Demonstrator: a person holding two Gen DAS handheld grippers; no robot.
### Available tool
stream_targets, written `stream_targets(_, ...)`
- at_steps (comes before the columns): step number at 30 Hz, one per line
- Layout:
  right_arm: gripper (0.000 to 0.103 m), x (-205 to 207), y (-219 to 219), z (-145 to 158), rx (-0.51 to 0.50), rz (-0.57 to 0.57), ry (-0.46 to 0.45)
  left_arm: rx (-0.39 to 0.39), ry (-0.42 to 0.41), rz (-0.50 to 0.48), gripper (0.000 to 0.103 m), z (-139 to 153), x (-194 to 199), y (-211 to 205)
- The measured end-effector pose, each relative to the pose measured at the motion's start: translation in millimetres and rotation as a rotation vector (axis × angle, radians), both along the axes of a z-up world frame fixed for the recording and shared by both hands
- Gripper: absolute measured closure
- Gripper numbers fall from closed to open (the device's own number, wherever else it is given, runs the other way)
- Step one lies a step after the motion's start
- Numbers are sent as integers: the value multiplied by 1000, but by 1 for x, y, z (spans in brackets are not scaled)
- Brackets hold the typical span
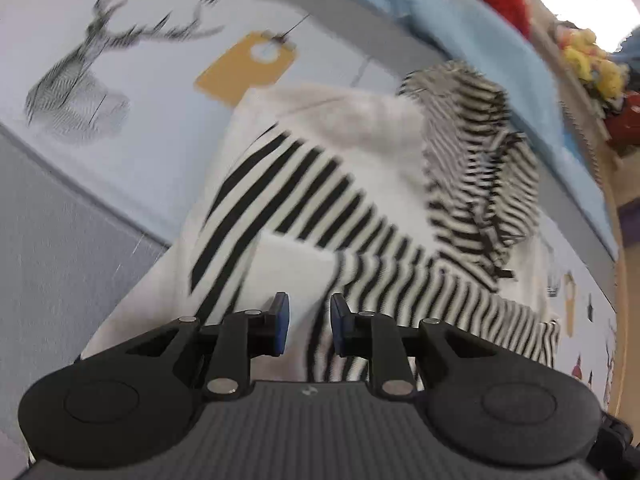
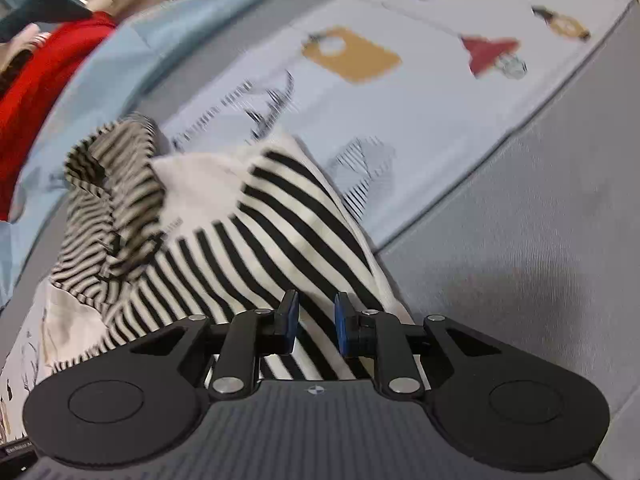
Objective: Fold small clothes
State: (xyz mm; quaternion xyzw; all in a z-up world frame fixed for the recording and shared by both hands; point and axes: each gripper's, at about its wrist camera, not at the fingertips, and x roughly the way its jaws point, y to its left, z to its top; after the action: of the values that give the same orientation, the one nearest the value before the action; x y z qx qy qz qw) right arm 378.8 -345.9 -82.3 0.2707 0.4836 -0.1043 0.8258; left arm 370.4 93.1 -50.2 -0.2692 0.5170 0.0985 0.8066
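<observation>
Striped garment [image 1: 320, 184], white with black bands, lies bunched on the printed mat [image 1: 152, 60] near its grey border, beside a pale blue cloth [image 1: 460, 20]. Your left tool [image 1: 306, 326] hangs over its white panel, pads parted with no fabric pinched. Your right tool [image 2: 317, 322] sits likewise, pads apart above the stripes.
</observation>
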Motion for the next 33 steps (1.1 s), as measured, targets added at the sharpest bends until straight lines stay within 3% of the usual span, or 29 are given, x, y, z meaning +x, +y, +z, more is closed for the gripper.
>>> stream_targets(8,83,-7,16,30,-38,81,-119,131,-216,-232,80,37,-1,-49)
stream_targets(12,83,-9,16,47,-53,132,-187,106,-268,-248,80,50,21,-59)
stream_targets(15,97,-10,14,59,-64,159,-235,83,-306,-250,80,63,64,-62)
stream_targets(20,97,-12,14,73,-86,187,-289,124,-343,-287,80,74,159,-73)
stream_targets(25,97,-8,12,71,-44,185,-268,180,-342,-298,80,55,259,-79)
stream_targets(29,96,-4,8,64,-20,159,-236,227,-311,-265,68,24,327,-74)
stream_targets(33,96,-2,2,58,-14,129,-212,254,-281,-226,40,-6,371,-69)
